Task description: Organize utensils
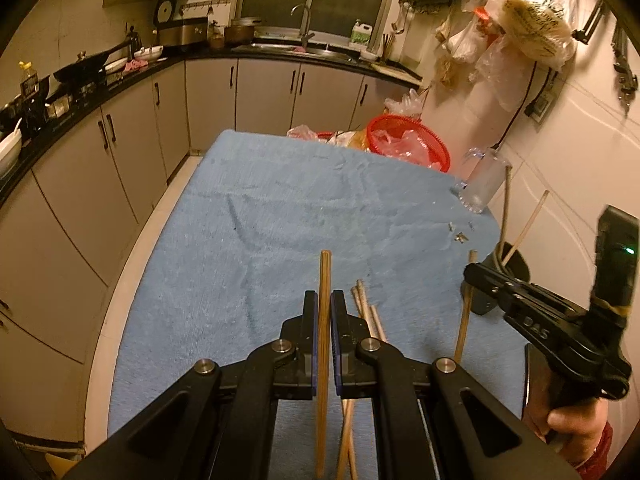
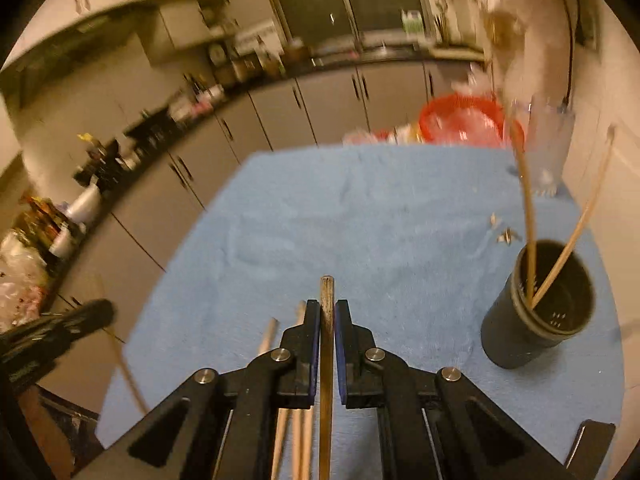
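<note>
Chopsticks (image 1: 323, 320) (image 2: 326, 340) sit clamped in left gripper (image 1: 324, 300) and right gripper (image 2: 327, 308), lower ends cut off.

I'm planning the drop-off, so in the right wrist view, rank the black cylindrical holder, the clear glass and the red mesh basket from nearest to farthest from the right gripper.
1. Black cylindrical holder, right, nearest the right gripper.
2. Clear glass, far right edge.
3. Red mesh basket, beyond the blue cloth.

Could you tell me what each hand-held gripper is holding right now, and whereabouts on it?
Each holds one chopstick near its upper end: the left hand-held gripper a wooden chopstick, the right hand-held gripper a darker chopstick.
</note>
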Tool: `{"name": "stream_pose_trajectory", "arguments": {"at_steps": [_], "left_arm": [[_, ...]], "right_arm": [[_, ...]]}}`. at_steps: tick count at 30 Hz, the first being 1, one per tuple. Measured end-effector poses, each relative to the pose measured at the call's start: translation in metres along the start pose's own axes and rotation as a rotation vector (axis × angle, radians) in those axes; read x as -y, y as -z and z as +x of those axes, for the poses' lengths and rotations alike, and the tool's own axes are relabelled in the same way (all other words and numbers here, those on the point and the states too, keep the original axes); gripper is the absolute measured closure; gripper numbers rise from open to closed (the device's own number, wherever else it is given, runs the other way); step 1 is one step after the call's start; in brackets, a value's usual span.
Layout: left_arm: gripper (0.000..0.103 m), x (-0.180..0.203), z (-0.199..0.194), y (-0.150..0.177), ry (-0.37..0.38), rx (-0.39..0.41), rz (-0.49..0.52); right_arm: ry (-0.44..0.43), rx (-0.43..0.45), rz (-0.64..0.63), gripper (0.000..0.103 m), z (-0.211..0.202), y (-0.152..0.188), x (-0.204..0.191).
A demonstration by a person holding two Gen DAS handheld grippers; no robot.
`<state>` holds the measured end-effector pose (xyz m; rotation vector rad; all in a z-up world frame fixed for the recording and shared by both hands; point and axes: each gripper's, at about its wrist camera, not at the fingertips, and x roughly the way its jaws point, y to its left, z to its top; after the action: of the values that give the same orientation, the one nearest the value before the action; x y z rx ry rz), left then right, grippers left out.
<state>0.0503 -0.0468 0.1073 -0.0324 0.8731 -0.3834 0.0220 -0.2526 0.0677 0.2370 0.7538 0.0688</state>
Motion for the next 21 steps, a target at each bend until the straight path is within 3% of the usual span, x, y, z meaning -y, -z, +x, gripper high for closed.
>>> {"name": "stream_pose_trajectory", "arguments": {"at_steps": [5, 13, 21], "left_arm": [[0.097, 0.007, -0.014, 0.000, -0.001, 0.029, 0.017], [0.097, 0.012, -0.017, -0.001, -0.001, 0.024, 0.028], [0.096, 0.000, 0.050, -0.010, -0.033, -0.149, 0.007]], "right_arm": [[-0.006, 0.079, -0.010, 0.095, -0.027, -0.001, -0.010], [-0.015, 0.096, -0.005, 0.095, -0.033, 0.004, -0.009], [-0.033, 0.095, 0.005, 0.095, -0.034, 0.007, -0.005]]}}
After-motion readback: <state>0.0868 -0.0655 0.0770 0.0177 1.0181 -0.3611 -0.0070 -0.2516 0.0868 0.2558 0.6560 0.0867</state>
